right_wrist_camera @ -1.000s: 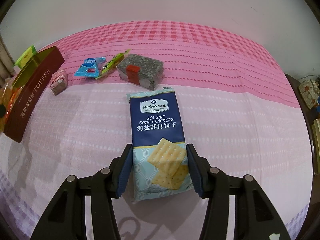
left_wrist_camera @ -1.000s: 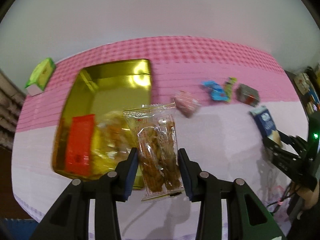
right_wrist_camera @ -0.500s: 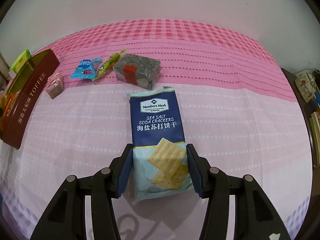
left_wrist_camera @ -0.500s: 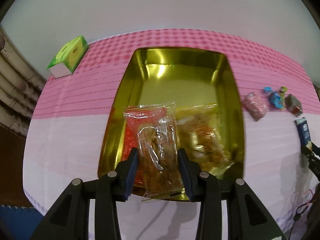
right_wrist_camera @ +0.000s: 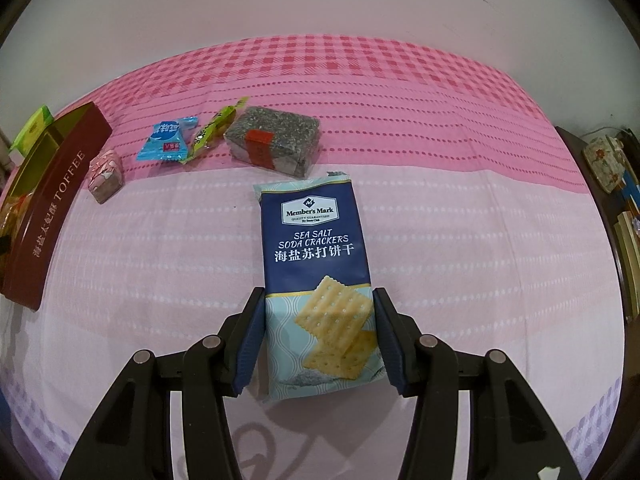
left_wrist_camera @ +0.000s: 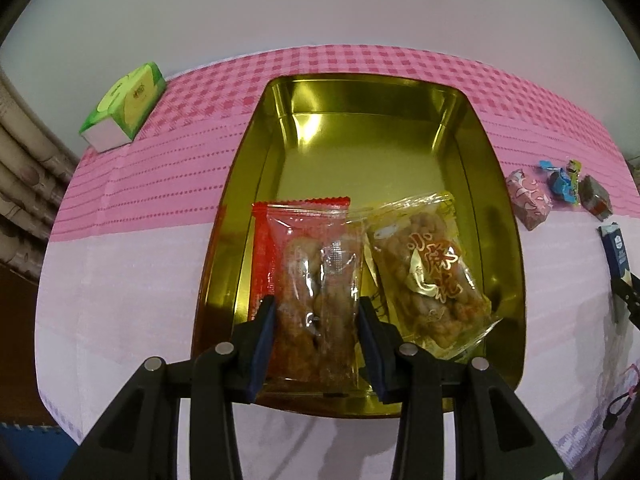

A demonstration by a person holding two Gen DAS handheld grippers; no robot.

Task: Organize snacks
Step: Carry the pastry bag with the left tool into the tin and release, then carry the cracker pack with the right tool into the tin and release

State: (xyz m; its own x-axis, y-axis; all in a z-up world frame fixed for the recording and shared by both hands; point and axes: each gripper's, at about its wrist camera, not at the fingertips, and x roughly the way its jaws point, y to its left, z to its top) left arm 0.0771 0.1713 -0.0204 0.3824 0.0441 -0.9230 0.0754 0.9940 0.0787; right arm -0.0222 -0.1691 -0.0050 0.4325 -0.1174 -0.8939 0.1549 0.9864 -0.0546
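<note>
The left tongs (left_wrist_camera: 318, 322) were closed on a clear snack packet (left_wrist_camera: 316, 296) with a red edge, its blue pads pressing both long sides, and held it over the near left part of the gold tin (left_wrist_camera: 496, 184). Whether the packet rested on the tin floor could not be told. Just at 3 o'clock of it, inside the tin, lay a yellow-printed bag of fried snacks (left_wrist_camera: 432, 272), its edge meeting the held packet; the far half of the tin showed bare metal. At 10 o'clock from the tin, a green tissue box (left_wrist_camera: 124, 106) sat near the back edge of the pink checked cloth (left_wrist_camera: 168, 168) covering the worktop. The right tongs (right_wrist_camera: 318, 334) gripped the lower end of a blue sea salt soda cracker pack (right_wrist_camera: 316, 248), which lay flat on the cloth and pointed to 12 o'clock. Just beyond the pack's far end sat a dark seeded block with a red label (right_wrist_camera: 274, 144). To 11 o'clock lay a green-yellow stick packet (right_wrist_camera: 218, 126) touching a blue sachet (right_wrist_camera: 168, 140), then a pink wrapped cube (right_wrist_camera: 105, 176) close beside the tin's maroon wall, lettered TOFFEE, at 9 o'clock.
</note>
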